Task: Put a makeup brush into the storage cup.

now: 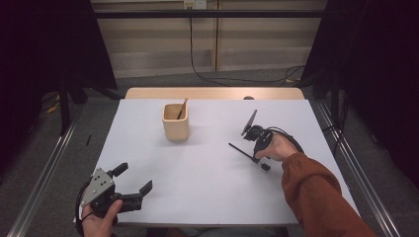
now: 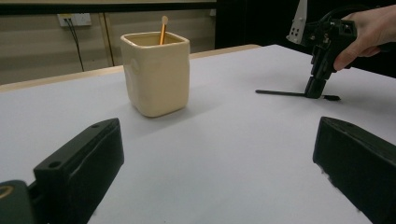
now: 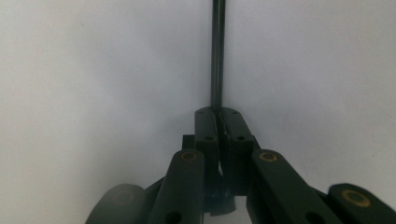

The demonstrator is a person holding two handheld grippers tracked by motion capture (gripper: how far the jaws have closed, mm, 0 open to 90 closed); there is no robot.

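- My right gripper (image 1: 260,160) points down at the white table (image 1: 197,168), right of centre, its jaws pinched tight on a thin black pen (image 1: 243,152).
- In the right gripper view the jaws meet around the pen (image 3: 217,51), which runs straight ahead from their tips across the table (image 3: 93,70).
- From the left gripper view the pen (image 2: 280,93) lies flat on the table (image 2: 224,154), with the right gripper (image 2: 315,91) standing upright over one end; a short tip pokes out past the jaws on the far side.
- My right hand (image 1: 276,148) wraps the gripper's handle, orange sleeve (image 1: 316,192) trailing back to the table's near edge.
- My left gripper (image 1: 136,183) sits at the near left corner of the table, jaws wide apart with nothing between them, held in my left hand (image 1: 101,219).
- A cream cup (image 1: 176,122) stands upright toward the far middle of the table, well apart from both grippers.
- A wooden stick (image 1: 182,108) leans inside the cup, its top above the rim; in the left gripper view the stick (image 2: 163,29) shows a rounded end above the cup (image 2: 156,72).
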